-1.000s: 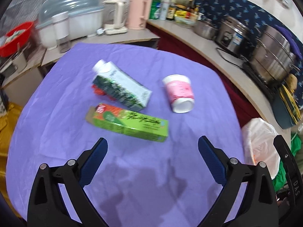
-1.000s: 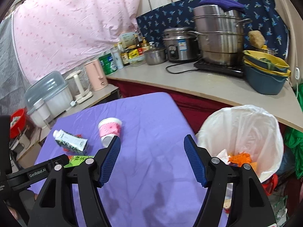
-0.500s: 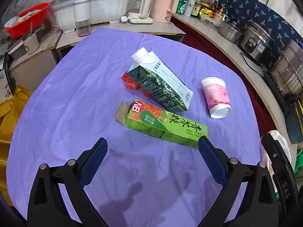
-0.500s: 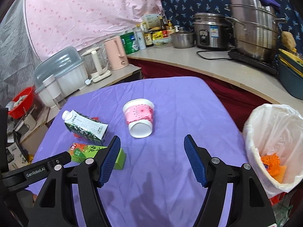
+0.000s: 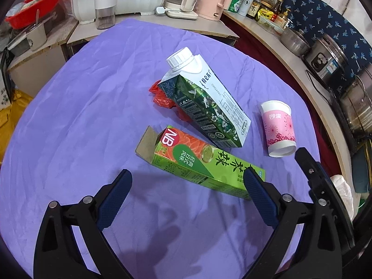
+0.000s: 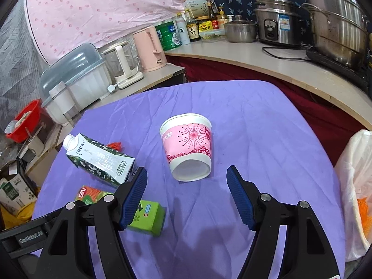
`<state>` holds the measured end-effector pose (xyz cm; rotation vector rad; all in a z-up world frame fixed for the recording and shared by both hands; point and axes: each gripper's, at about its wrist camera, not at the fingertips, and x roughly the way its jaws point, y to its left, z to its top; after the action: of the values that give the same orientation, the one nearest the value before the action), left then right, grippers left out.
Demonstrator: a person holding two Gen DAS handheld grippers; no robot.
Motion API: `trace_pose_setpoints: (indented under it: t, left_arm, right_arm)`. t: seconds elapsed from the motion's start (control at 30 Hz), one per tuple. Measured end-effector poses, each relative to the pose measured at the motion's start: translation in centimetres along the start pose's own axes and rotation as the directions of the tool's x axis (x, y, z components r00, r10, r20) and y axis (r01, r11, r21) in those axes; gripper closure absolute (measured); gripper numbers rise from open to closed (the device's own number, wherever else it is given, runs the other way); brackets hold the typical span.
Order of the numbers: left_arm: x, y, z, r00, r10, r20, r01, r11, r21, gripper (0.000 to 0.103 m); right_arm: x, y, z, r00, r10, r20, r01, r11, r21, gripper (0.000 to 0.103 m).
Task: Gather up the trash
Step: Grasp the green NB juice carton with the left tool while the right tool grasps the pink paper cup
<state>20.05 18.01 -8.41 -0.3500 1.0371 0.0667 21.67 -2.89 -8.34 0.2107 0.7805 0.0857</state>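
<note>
Desk first, since it's the biggest thing: purple cloth over it, wrinkly, four bits of trash lying roughly mid-desk. The white bin bag hangs just off the desk's edge on my right, with some orange scraps already in it, so that's where it all goes.

Next down in size, the milk carton is on its side with the cap pointing away from me, sitting partly on a crumpled red wrapper. The green box lies just in front of it, one end flap open. The pink paper cup is tipped over near the bin side, open mouth away from me and base toward me.

My left gripper is spread wide with nothing in it, hovering over the near end of the green box. The right gripper is also apart and empty, lined up right behind the cup.

How I'd do it well: right takes the cup, closing across the body rather than the rim, and gently, because paper cups probably crush and squirt out. The left needs to straddle the box across its narrow width, so I'd turn the wrist to match the box's angle first. I'd keep the pads off the cloth or it'll bunch and drag everything. The wrapper goes last, once the carton's off it.
</note>
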Motion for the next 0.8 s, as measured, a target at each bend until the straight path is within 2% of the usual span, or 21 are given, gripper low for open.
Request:
trace_pose_setpoints:
  t: [0.43,0.57,0.67,0.8]
  left_arm:
    - [2.6,-0.3,0.8,0.999,-0.022,-0.047,0.019,0.998,-0.055,0.011]
    - [3.4,-0.7,0.9,0.998,-0.02,-0.059,0.017,0.998,-0.063,0.011]
    - [3.9,-0.9,0.9,0.997,-0.019,-0.07,0.013,0.997,-0.081,0.011]
    - [4.8,-1.0,1.1,0.995,-0.017,-0.094,0.005,0.993,-0.12,0.011]
  right_arm:
    - [6.3,0.0,1.2,0.998,0.01,-0.062,-0.01,1.0,0.003,0.035]
    - [7.1,0.0,1.4,0.998,0.005,-0.064,-0.005,1.0,-0.003,0.036]
    - [7.3,-0.2,1.4,0.998,0.003,-0.066,-0.003,1.0,-0.006,0.041]
    - [6.5,-0.9,1.1,0.999,0.006,-0.049,-0.006,1.0,-0.005,0.042]
